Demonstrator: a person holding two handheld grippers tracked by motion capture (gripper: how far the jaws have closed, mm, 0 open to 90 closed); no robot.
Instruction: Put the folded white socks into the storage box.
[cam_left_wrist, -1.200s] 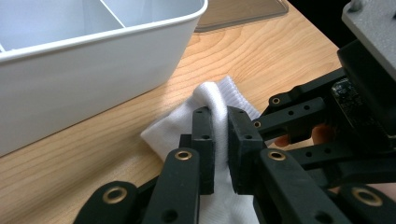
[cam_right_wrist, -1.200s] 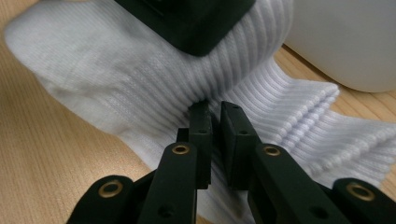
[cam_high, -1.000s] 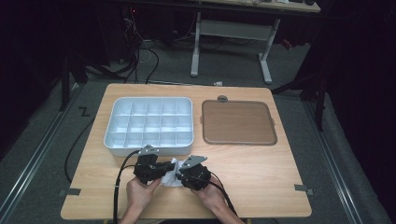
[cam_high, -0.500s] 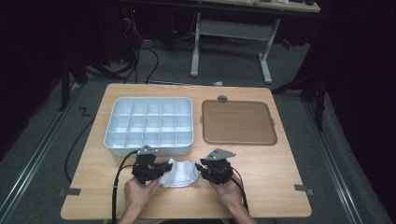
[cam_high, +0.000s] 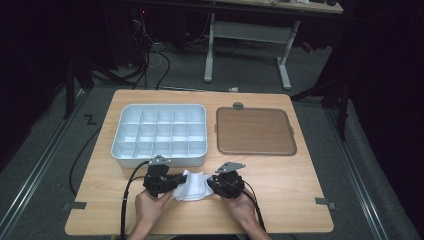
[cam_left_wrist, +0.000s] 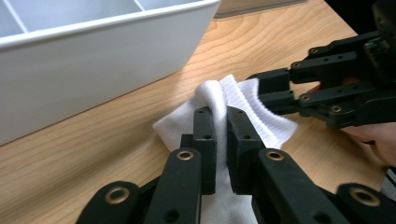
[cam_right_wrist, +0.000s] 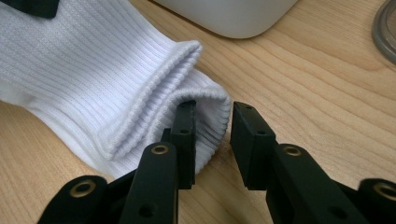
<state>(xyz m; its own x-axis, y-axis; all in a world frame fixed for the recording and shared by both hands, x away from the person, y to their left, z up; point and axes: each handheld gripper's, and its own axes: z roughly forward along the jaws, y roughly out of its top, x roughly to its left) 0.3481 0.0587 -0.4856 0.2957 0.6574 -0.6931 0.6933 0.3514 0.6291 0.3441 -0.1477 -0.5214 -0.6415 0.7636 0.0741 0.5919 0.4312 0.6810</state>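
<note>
From above the near edge we look forward and down over the whole table (cam_high: 300, 200), floor beyond. Two cameras ride low on the left gripper (cam_left_wrist: 221, 128) and right gripper (cam_right_wrist: 210, 123), facing each other along black jaws, very close to the tabletop. All three views share the white sock (cam_high: 192, 185) and the divided tray (cam_high: 159, 157) wall.

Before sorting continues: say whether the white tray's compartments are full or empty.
Empty: the compartments of the white tray visible from above show bare white bottoms.

right tool (cam_high: 215, 184) moved rightward, white sock (cam_high: 192, 185) stretched wider
</note>
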